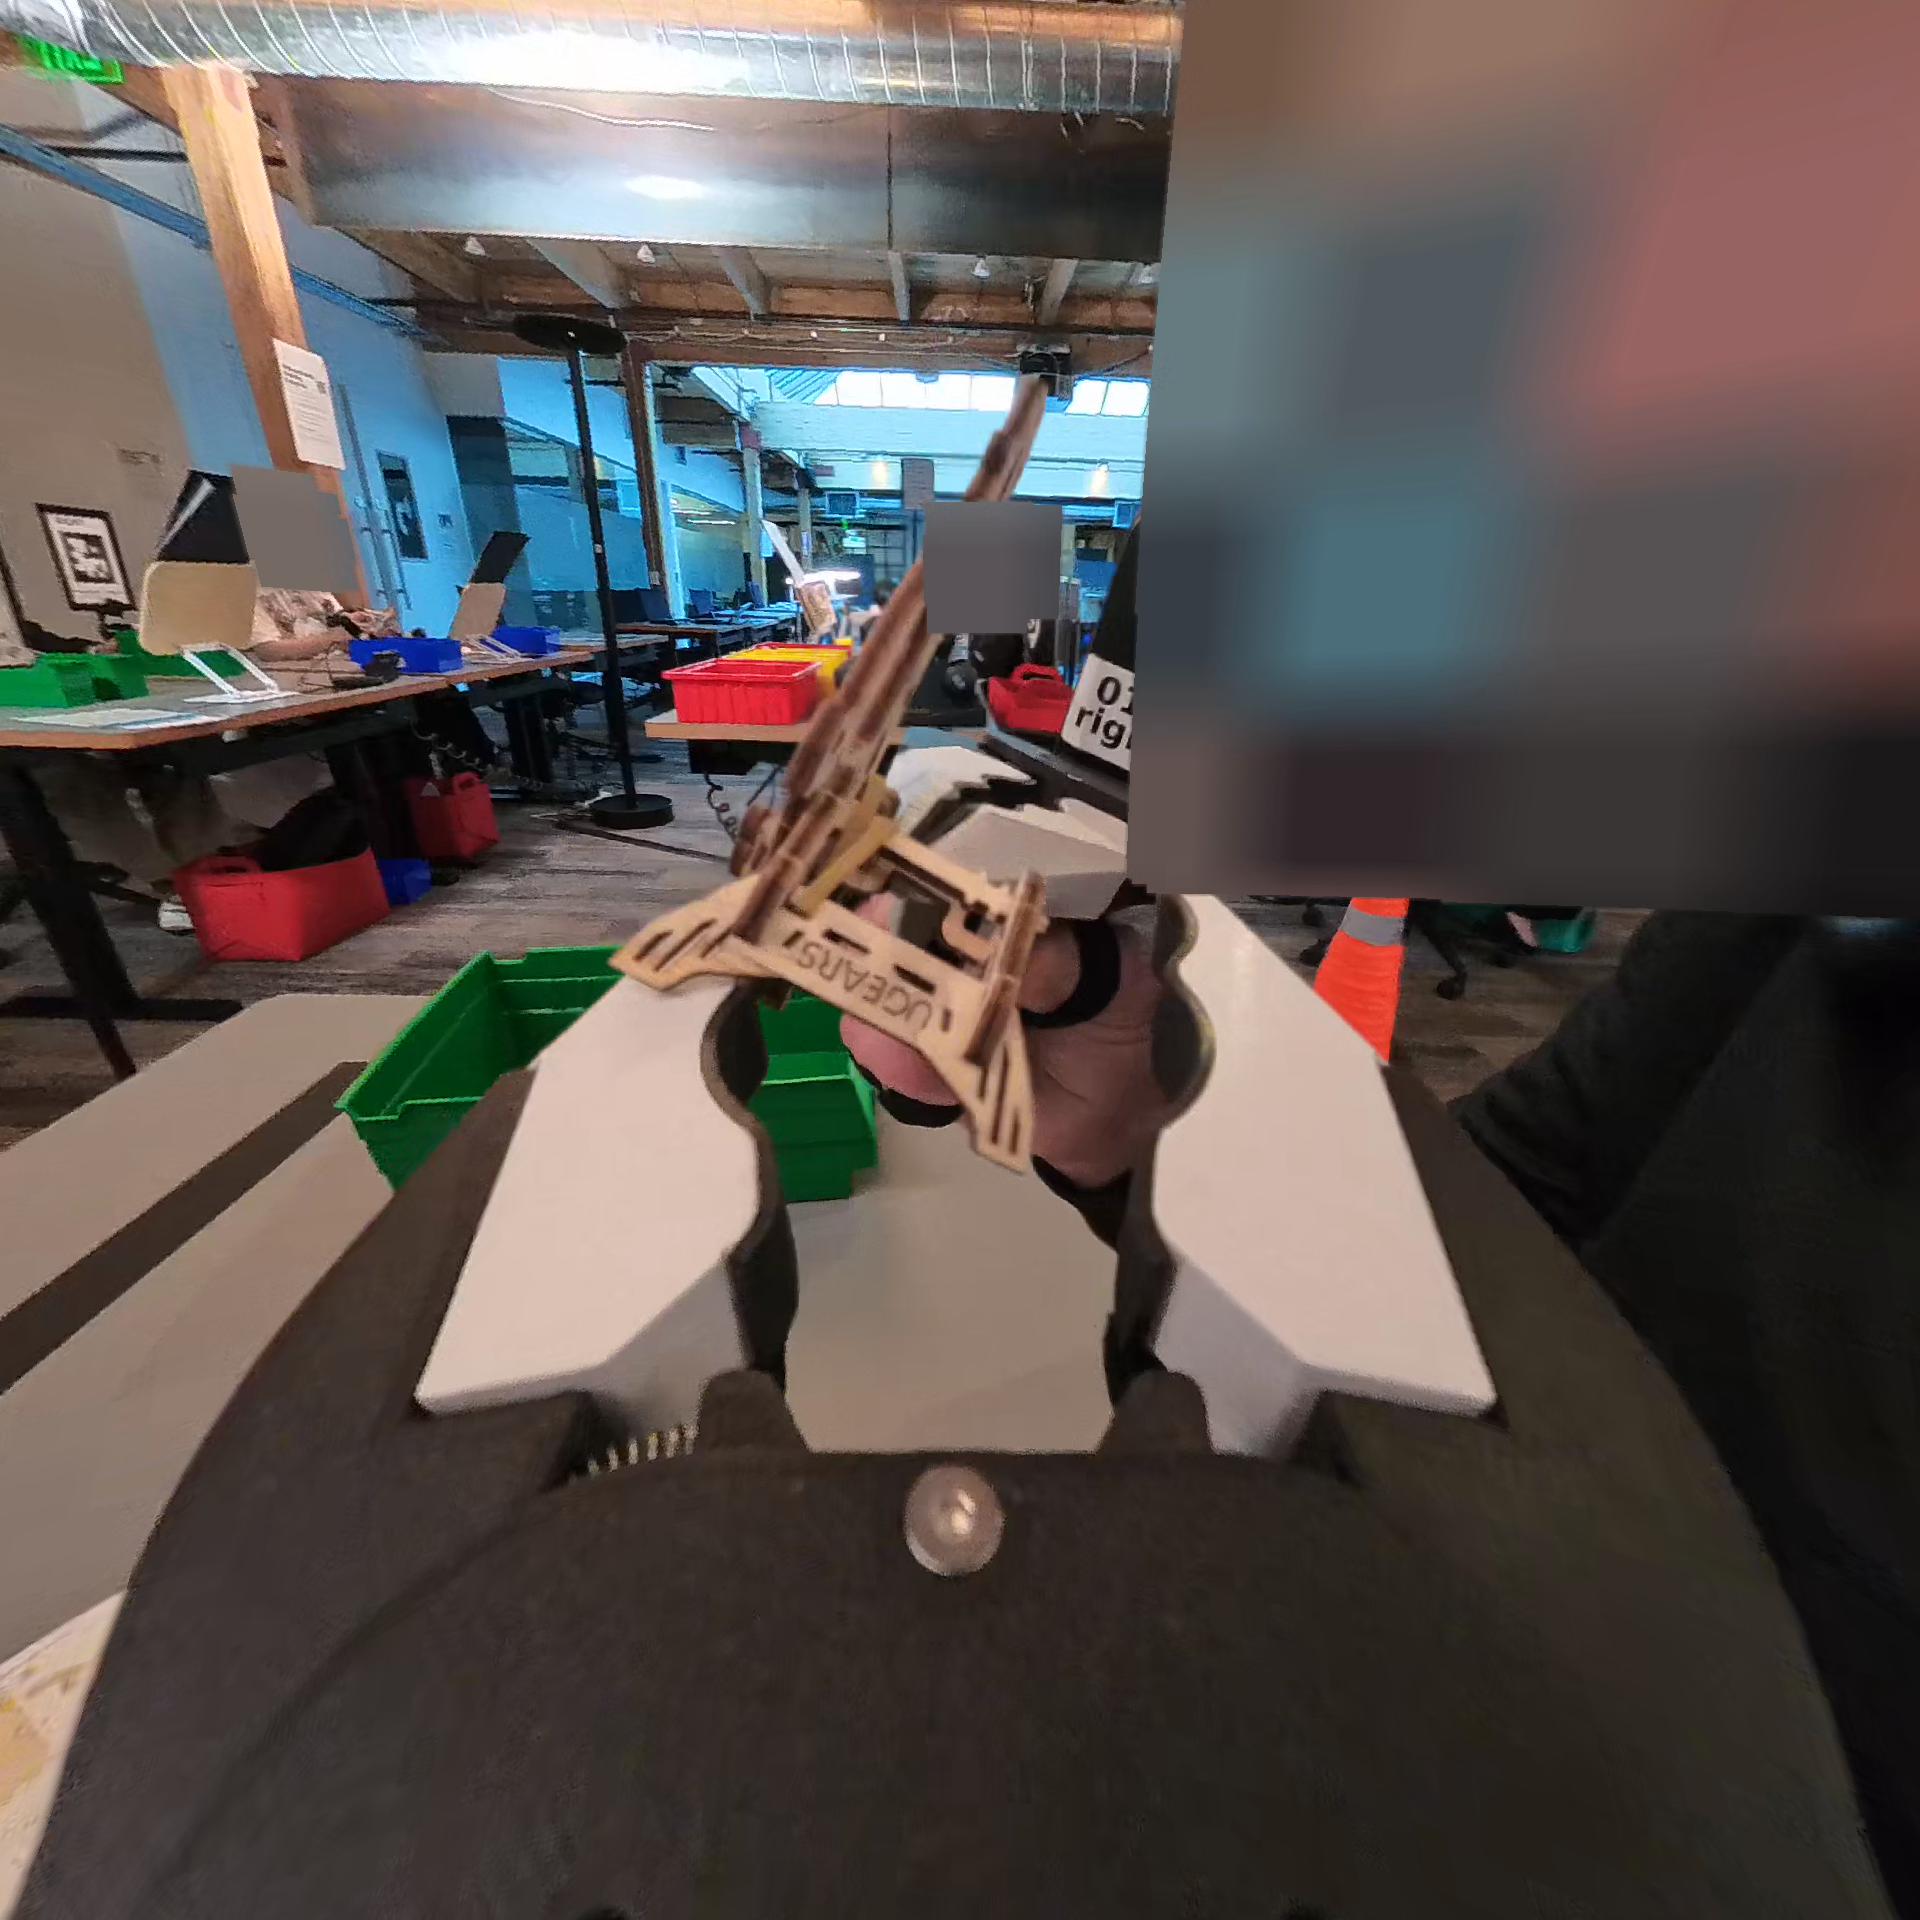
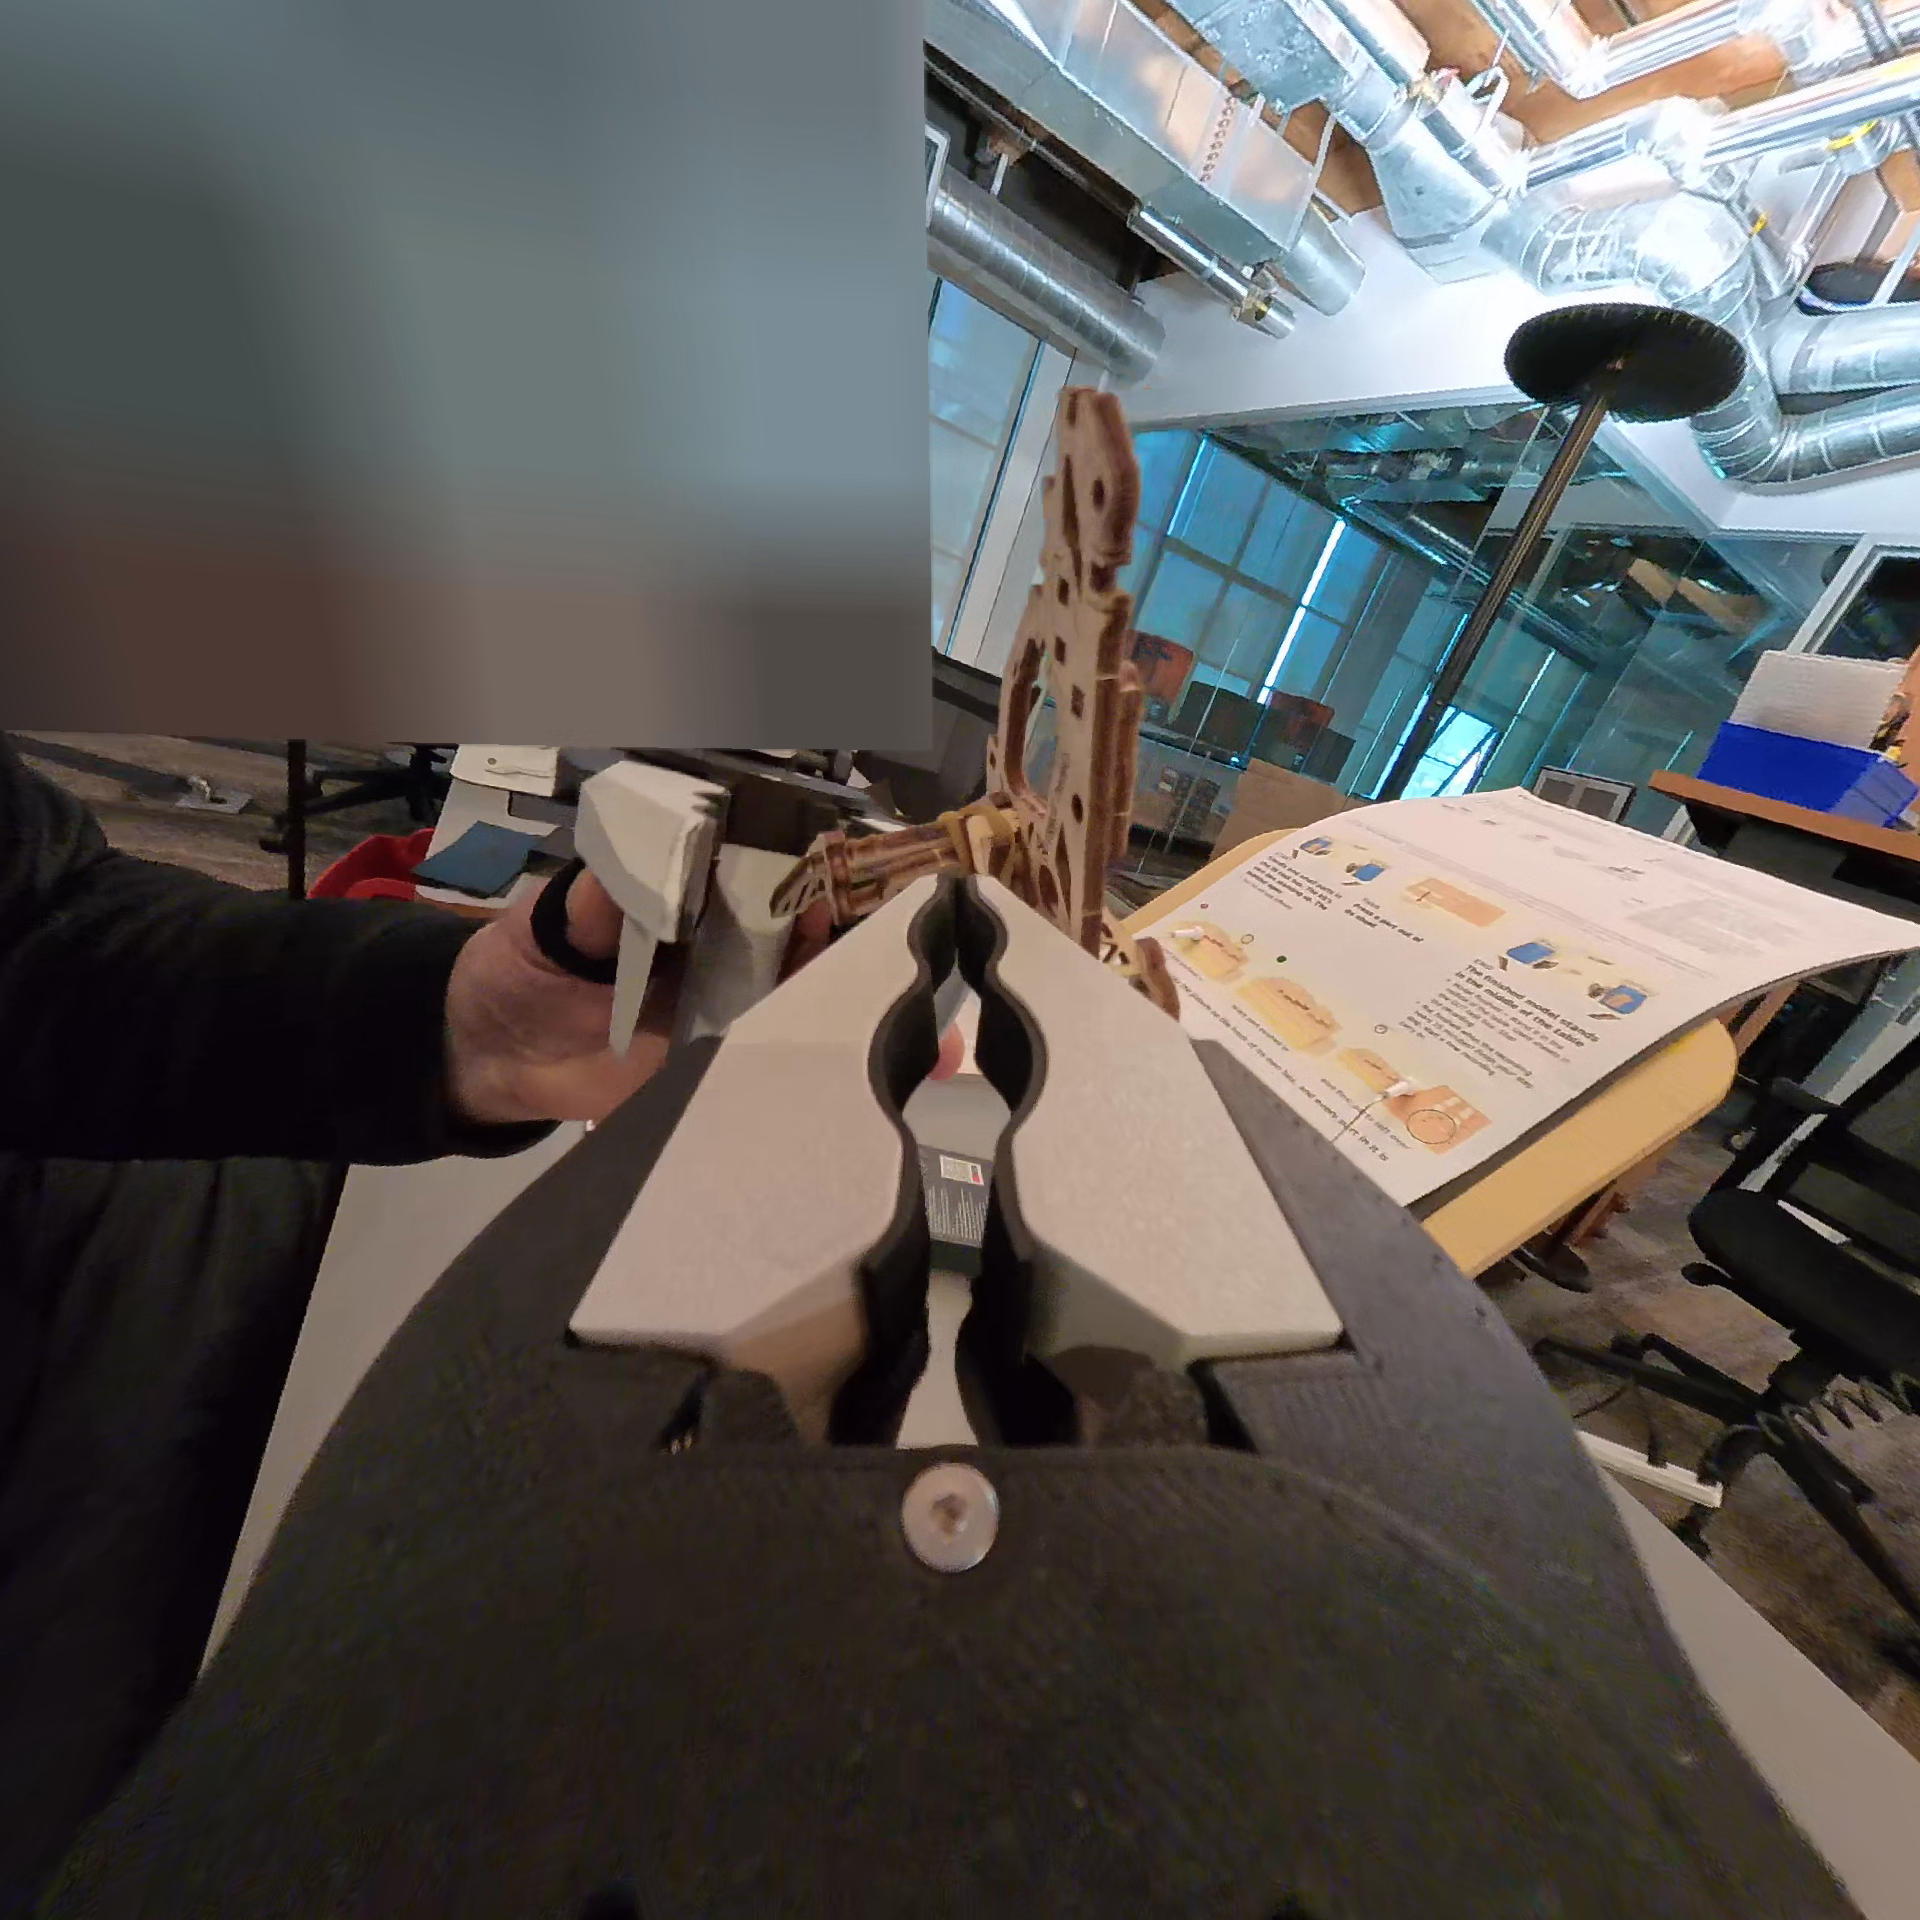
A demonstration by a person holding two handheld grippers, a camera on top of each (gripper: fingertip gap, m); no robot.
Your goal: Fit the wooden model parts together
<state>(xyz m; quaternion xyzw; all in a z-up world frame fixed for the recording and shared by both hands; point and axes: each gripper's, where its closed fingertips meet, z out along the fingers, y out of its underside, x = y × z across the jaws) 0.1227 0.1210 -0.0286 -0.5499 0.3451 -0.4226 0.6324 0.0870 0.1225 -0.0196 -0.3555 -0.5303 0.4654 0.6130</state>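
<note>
A laser-cut wooden model (image 1: 862,914) with a flat winged base and a long slotted spine pointing up is held in the air above the white table. My right gripper (image 2: 956,883) is shut on the model (image 2: 1070,686) near its base, where a rubber band wraps it. My left gripper (image 1: 930,951) is open, its white fingers (image 1: 623,1174) spread wide either side of the base. The base's left wing tip is at the left fingertip; whether they touch I cannot tell. The left gripper also shows in the right wrist view (image 2: 665,883), close to the model's left.
A green bin (image 1: 447,1060) stands on the white table (image 1: 156,1143) beyond my left finger. A curled instruction sheet (image 2: 1507,935) rests on a tilted board to the right. A hand (image 2: 520,997) holds the left gripper. An orange cone (image 1: 1366,966) stands on the floor. Both grippers' tips are close together, under 4 cm apart.
</note>
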